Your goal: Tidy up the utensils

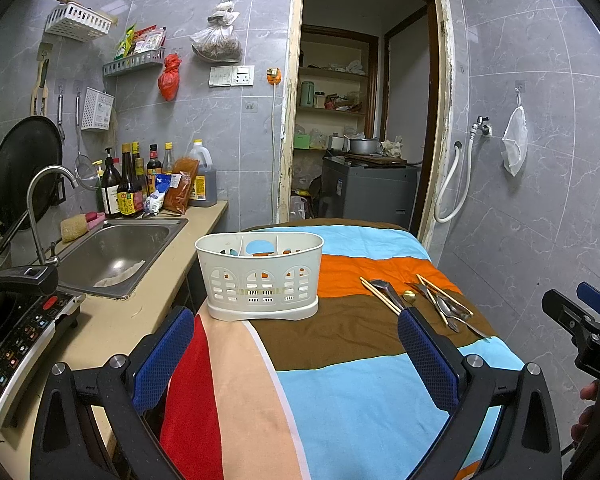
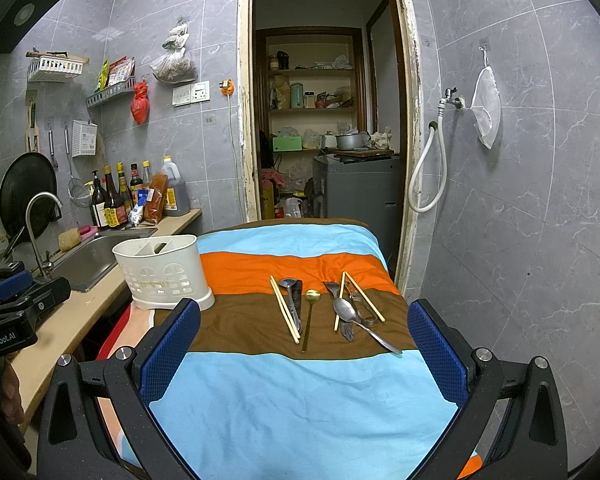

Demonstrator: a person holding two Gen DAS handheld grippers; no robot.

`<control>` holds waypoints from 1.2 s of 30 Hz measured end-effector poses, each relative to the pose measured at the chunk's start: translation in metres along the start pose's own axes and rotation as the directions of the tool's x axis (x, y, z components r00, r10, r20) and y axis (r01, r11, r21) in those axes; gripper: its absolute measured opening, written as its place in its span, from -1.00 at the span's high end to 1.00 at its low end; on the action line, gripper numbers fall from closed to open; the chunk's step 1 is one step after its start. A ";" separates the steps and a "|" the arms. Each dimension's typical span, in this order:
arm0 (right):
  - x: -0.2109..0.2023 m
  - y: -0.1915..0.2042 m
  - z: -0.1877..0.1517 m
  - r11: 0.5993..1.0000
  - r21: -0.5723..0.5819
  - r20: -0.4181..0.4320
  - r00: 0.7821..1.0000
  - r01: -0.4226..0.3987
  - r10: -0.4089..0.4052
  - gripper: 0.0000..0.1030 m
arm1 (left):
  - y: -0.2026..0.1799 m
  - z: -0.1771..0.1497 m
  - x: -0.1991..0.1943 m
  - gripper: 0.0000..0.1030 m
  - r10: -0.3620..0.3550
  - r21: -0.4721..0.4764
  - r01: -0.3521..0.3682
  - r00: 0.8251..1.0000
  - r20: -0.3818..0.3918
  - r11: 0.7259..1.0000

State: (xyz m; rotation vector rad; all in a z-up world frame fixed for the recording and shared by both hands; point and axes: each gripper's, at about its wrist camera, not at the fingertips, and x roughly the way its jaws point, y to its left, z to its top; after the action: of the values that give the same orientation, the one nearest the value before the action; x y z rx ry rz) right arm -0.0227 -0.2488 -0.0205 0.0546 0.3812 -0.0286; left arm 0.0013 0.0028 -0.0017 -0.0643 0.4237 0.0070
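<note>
Both tools, left tool and right tool, hang spread and empty. Utensils lie loose; lifting one piece by its handle toward the holder looks cleanest.

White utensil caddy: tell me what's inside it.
The white utensil caddy shows dividers forming compartments, with no utensils visible through its open top or wall slots. The compartment floors are hidden by its walls.

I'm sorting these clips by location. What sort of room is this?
A small home kitchen, most likely: a steel sink with a faucet set in the counter, sauce bottles against the tiled wall, and a black pan hanging beside them.
</note>
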 end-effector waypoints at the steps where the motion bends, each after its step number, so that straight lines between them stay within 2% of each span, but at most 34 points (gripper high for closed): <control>1: 0.000 0.000 0.000 1.000 0.000 0.000 1.000 0.000 0.000 -0.98 | 0.000 0.000 0.000 -0.99 0.000 0.000 0.000 1.000 0.000 1.000; 20: 0.001 0.000 0.000 1.000 -0.001 0.000 1.000 0.000 0.000 -0.98 | 0.000 0.000 0.000 -0.99 0.000 -0.001 0.000 1.000 0.000 1.000; 28: 0.001 -0.003 0.001 1.000 0.002 0.016 1.000 -0.001 0.000 -0.98 | -0.002 -0.003 0.009 -0.99 -0.005 0.017 0.004 0.999 0.032 1.000; 36: 0.008 -0.011 0.023 1.000 0.018 0.031 1.000 -0.002 0.002 -0.98 | -0.012 0.007 0.026 -0.99 -0.021 0.018 0.020 0.999 0.041 1.000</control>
State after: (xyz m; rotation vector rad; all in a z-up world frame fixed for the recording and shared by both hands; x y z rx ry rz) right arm -0.0074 -0.2610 -0.0023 0.0727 0.3496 -0.0309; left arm 0.0278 -0.0087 -0.0055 -0.0512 0.3821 -0.0157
